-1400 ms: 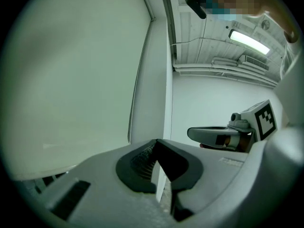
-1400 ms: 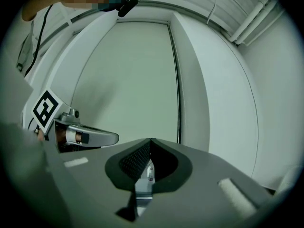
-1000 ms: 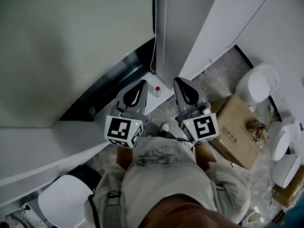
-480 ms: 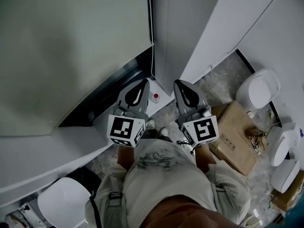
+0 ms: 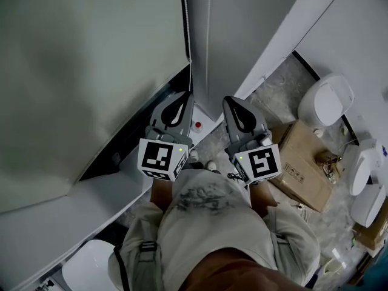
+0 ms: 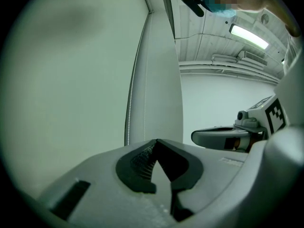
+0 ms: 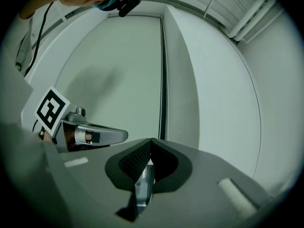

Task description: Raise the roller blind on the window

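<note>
Presently two shut tools: left tool (image 5: 183, 97), right tool (image 5: 233, 102); one blind (image 5: 91, 53), one chain (image 5: 187, 29).

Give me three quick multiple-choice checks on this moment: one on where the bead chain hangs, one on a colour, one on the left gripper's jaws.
1. Where does the bead chain hang?
A) along the right edge of the roller blind, ahead of the left gripper
B) coiled on the floor
C) behind the person

2. What colour is the cardboard box on the floor?
A) white
B) brown
C) blue

3. How do the left gripper's jaws stand?
A) wide apart
B) closed on the chain
C) together, on nothing

Answers:
1 A: the head view shows the chain running down the blind's edge beyond the gripper's tip.
2 B: the box is plain brown card.
3 C: the left gripper view shows the jaws meeting, with the chain farther off.
</note>
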`<state>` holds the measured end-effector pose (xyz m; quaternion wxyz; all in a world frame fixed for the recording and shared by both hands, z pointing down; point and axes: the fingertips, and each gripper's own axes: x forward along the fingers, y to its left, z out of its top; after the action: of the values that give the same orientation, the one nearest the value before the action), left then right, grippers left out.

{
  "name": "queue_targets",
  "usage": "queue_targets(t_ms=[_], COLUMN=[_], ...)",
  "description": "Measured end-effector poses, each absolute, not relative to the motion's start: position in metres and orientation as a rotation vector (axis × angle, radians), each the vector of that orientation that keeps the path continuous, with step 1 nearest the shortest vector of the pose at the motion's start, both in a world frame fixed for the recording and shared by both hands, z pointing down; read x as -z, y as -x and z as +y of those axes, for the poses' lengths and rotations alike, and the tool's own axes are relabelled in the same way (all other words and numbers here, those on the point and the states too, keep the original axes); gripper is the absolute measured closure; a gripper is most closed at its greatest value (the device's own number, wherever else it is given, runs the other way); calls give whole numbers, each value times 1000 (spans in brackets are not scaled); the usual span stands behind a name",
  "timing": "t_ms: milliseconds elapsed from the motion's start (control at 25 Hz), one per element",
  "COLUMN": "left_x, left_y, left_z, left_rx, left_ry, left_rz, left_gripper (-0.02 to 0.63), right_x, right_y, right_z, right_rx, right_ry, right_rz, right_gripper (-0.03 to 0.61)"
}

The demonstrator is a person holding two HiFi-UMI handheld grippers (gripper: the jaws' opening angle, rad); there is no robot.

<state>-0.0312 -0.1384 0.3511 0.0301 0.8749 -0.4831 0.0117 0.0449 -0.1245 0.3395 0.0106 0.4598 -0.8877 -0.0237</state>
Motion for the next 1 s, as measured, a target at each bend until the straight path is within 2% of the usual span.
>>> queue_targets(t_ms=[1000], left_x=[-346], left_y=[1], left_z=[-251], left_rx=[-88], left_ry=[-2830], left_rz=[-1297], left_gripper=[567], right_x=[-349], right_y=[-56], right_z=[-198], right_rx=[-13], right_ry=[-1597], right_rz=[-2590], right_gripper=[568])
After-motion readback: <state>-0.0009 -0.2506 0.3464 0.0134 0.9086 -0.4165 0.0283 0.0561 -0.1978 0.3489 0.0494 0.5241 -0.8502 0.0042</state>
